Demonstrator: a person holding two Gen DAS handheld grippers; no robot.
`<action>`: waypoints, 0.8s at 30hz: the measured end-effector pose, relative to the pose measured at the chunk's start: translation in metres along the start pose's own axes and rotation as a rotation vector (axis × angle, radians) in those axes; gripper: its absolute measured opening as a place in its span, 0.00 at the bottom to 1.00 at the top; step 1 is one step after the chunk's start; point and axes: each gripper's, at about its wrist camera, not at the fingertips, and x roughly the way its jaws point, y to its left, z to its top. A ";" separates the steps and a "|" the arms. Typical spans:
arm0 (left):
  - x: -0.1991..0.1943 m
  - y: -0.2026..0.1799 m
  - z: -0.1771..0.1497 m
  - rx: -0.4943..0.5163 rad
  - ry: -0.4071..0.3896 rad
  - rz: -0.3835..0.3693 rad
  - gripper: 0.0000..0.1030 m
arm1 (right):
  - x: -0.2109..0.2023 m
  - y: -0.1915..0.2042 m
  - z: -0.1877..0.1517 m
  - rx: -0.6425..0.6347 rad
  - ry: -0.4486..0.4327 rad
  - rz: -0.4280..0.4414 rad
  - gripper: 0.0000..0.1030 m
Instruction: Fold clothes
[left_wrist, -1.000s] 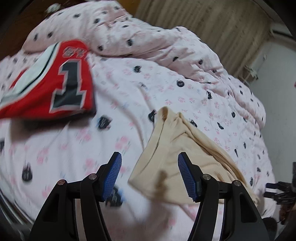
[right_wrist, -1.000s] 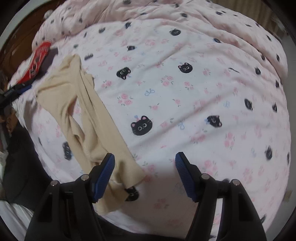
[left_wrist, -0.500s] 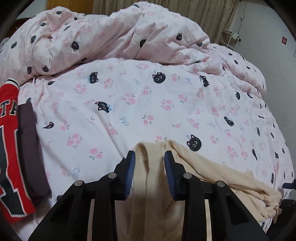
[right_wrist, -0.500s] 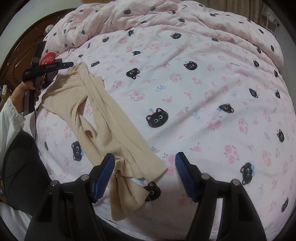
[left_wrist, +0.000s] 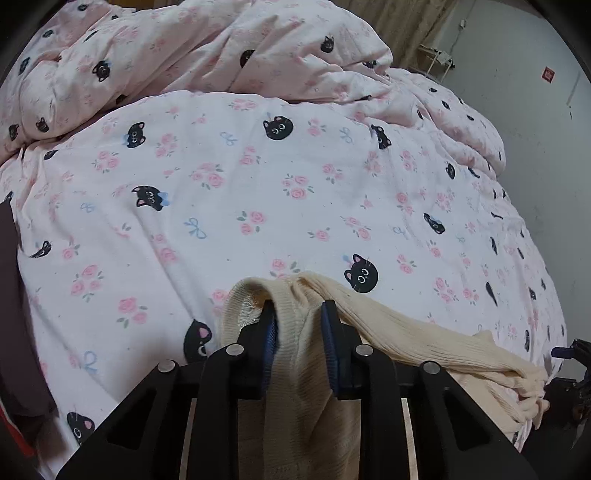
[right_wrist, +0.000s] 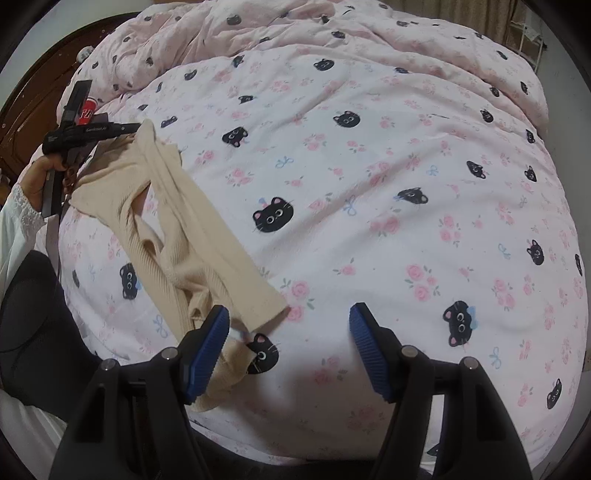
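1. Left gripper (left_wrist: 298, 325) was clamped on the cream ribbed garment (left_wrist: 399, 332), its blue pads nearly together with a bunched fold between them.
2. Right gripper (right_wrist: 290, 345) gaped wide and held nothing; its left pad (right_wrist: 207, 347) hovered over the garment's near end.
3. Pink cat-print duvet (right_wrist: 369, 184) filled both views; the garment ran across it from 10 o'clock toward 7 in the right wrist view.
4. At 9 o'clock, a hand (right_wrist: 40, 177) gripped the left tool's handle.
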 end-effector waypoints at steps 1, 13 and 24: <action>0.002 0.000 0.000 -0.001 0.002 0.006 0.15 | 0.002 0.001 0.000 -0.003 0.006 0.007 0.63; 0.003 0.010 -0.003 -0.053 -0.011 0.016 0.06 | 0.009 0.019 0.001 -0.081 0.029 0.000 0.33; 0.003 0.012 -0.002 -0.076 -0.029 0.008 0.05 | 0.006 0.024 0.005 -0.102 0.016 -0.037 0.07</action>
